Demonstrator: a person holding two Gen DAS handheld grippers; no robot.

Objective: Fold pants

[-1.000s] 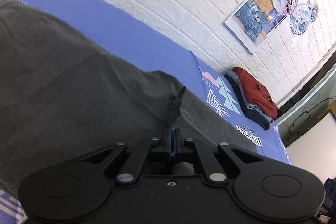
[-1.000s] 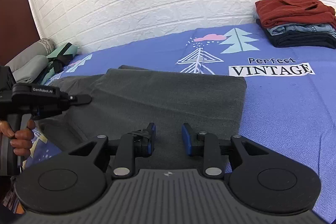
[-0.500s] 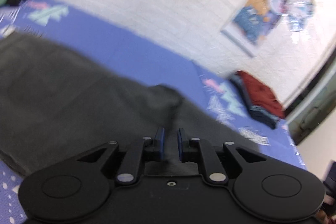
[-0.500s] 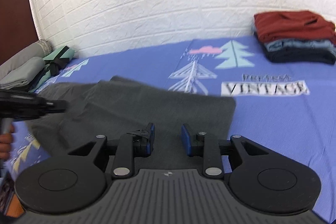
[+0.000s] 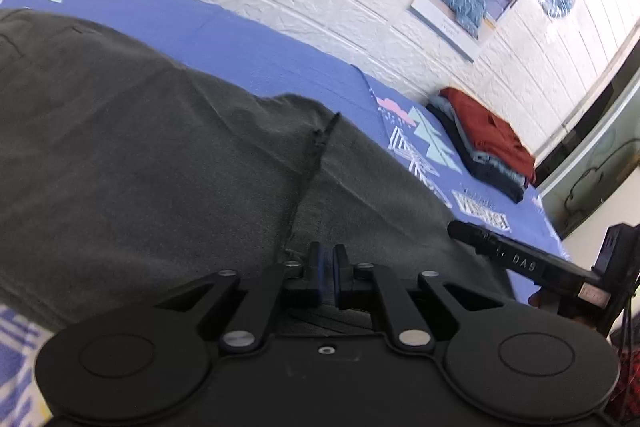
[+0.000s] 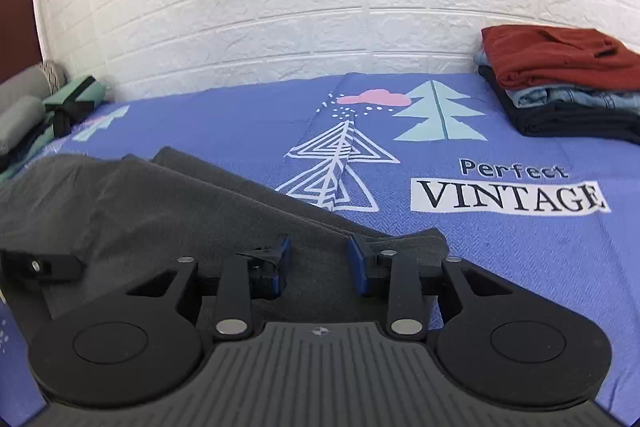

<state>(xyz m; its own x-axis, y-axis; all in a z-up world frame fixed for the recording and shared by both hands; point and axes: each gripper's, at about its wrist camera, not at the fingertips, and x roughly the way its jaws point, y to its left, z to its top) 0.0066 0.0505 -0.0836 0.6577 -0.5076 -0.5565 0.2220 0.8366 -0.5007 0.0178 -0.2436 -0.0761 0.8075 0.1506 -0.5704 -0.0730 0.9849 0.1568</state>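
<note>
The dark grey pants (image 5: 168, 163) lie on the bed (image 6: 480, 267), filling the left and centre of both views, with the hem end at lower centre of the right wrist view.

Left gripper (image 5: 327, 269): jaws pressed together at the near edge of the pants; whether cloth is pinched between them cannot be confirmed.

Right gripper (image 6: 318, 259): jaws wide apart, straddling the fabric near the hem, holding nothing.

Risks:
1. Unequal lift by the 2 grippers would skew the fold.
2. A single-layer pinch lets the layer beneath slide.
</note>
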